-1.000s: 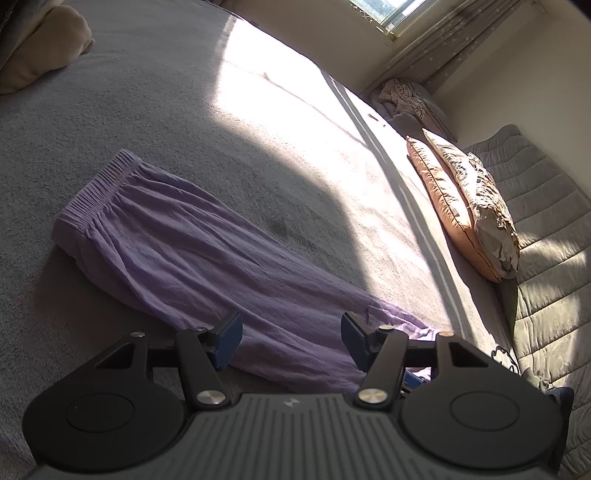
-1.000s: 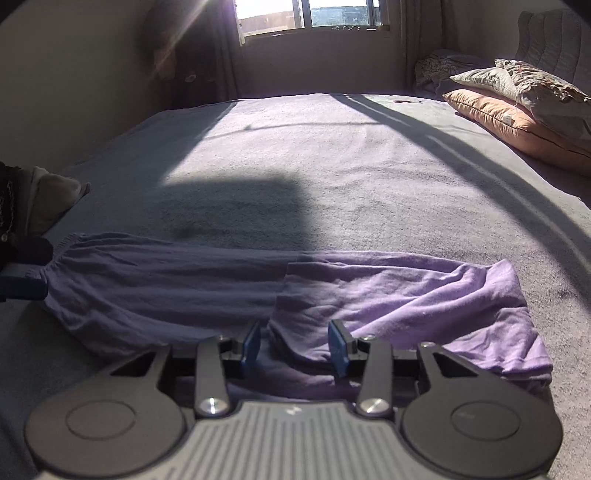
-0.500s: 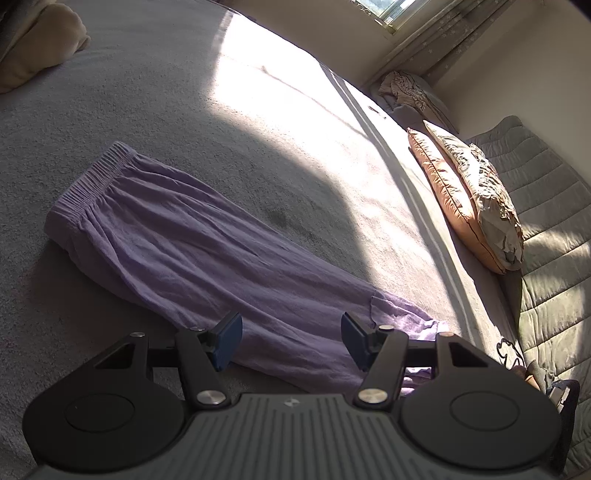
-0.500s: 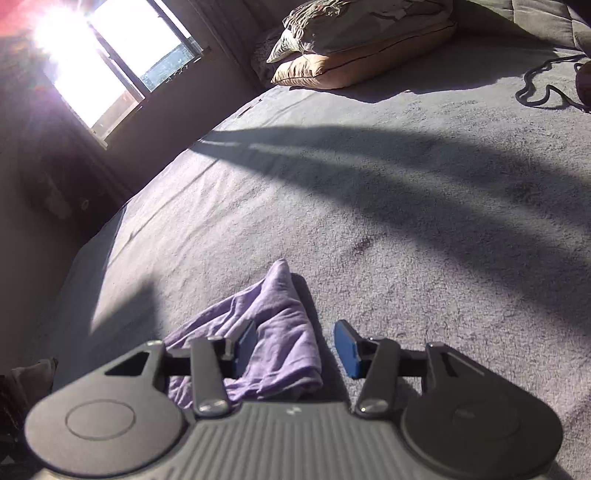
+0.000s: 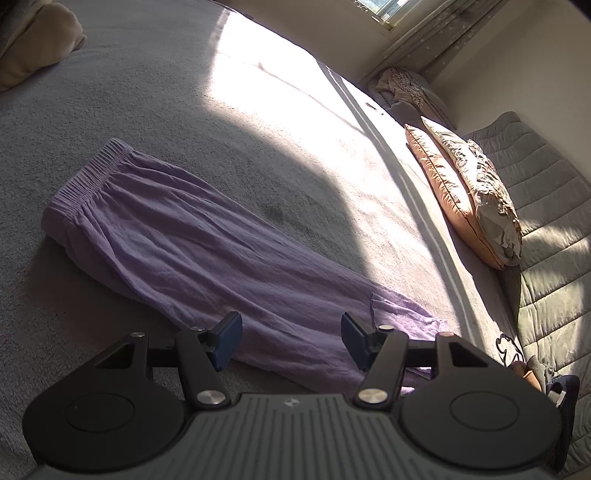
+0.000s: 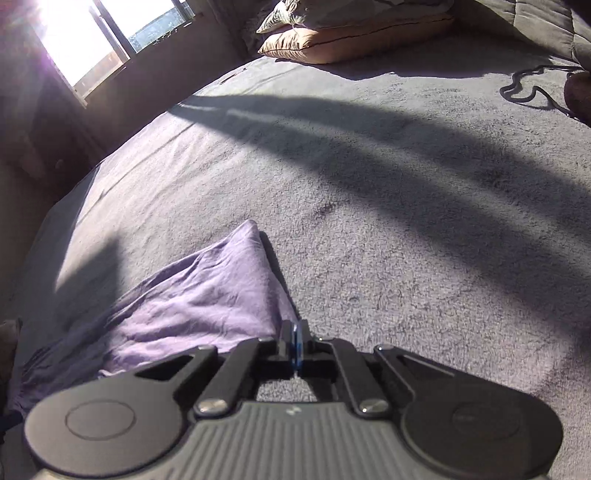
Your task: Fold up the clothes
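Purple trousers (image 5: 192, 254) lie stretched out on the grey bed cover (image 5: 258, 122), elastic waistband (image 5: 88, 173) at the far left, leg hems at the right. My left gripper (image 5: 290, 339) is open and empty, hovering just above the middle of the trouser legs. In the right wrist view the hem end of the purple trousers (image 6: 207, 299) lies to the left of my right gripper (image 6: 295, 343), whose blue pads are pressed together on the hem corner.
An orange pillow (image 5: 443, 192) and a patterned pillow (image 5: 487, 188) lie at the right by a grey quilted headboard (image 5: 546, 229). A dark cord (image 6: 524, 88) lies on the cover at far right. A beige cushion (image 5: 33, 48) sits far left. A window (image 6: 92, 33) glares at the back.
My right gripper swung from the trousers' middle to the hem end and has closed on the hem corner. My left gripper stayed open and barely moved.
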`<state>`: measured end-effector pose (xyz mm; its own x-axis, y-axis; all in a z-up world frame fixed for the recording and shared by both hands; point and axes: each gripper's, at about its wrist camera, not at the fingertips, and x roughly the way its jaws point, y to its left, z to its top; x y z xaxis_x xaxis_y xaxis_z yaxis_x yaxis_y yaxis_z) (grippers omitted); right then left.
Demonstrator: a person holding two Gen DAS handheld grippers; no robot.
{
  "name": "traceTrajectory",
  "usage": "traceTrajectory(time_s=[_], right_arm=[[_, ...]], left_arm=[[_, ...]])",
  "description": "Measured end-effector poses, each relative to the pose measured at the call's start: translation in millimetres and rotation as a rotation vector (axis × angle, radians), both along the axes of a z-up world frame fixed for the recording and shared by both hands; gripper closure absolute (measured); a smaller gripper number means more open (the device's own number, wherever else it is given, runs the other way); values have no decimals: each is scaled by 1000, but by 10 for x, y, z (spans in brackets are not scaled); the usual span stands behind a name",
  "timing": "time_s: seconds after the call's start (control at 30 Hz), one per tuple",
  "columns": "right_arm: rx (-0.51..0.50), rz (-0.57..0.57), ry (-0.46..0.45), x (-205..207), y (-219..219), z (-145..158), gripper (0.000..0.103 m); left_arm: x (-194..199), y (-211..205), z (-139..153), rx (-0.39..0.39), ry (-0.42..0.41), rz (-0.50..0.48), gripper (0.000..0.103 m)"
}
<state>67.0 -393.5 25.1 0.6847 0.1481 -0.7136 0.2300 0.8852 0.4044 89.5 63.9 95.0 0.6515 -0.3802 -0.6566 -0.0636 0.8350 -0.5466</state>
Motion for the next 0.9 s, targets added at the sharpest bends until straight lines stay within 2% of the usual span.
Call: traceTrajectory(time_s=[0.1,0.17,0.2,0.3,0.33,0.37,0.43,0.53,0.6,0.63,0.67,0.77,0.8,0.9], right_arm=[[21,-54,-39,-38,-116,47,91],[-26,-53,-55,20,-169,161,76],[-42,-50,-66,86,-179,214,76],[-30,44,-75,377,-90,269,73],[-31,93,-63,498,-25,265,68],[-51,130,-56,604,51,258,61],[-112,194,-41,817,216,230,56],[-191,233,-1,1059,370,125,48],[-254,246,2,1126,432,79,52],[-295,252,-12,1140,462,71,91],[-289,232,-26,1141,443,81,99],[-178,116,-71,1072,273,63,100],[-189,98,-56,1056,278,7,100],[-239,84,-86,991,356,-16,100]], left_arm=[[-1,12,0,0,0,5,41],[17,22,-10,-1,5,14,41],[22,22,-16,-2,7,16,41],[25,-1,-36,7,12,9,41],[25,-5,-40,9,12,7,41],[26,-8,-45,11,13,5,41],[34,4,-48,11,14,7,41],[47,44,-49,10,17,17,41],[56,74,-50,9,19,25,41],[59,83,-51,9,20,28,41],[62,92,-53,9,21,31,41],[60,89,-52,10,22,32,41],[58,83,-52,11,23,29,41],[49,66,-44,12,21,23,41]])
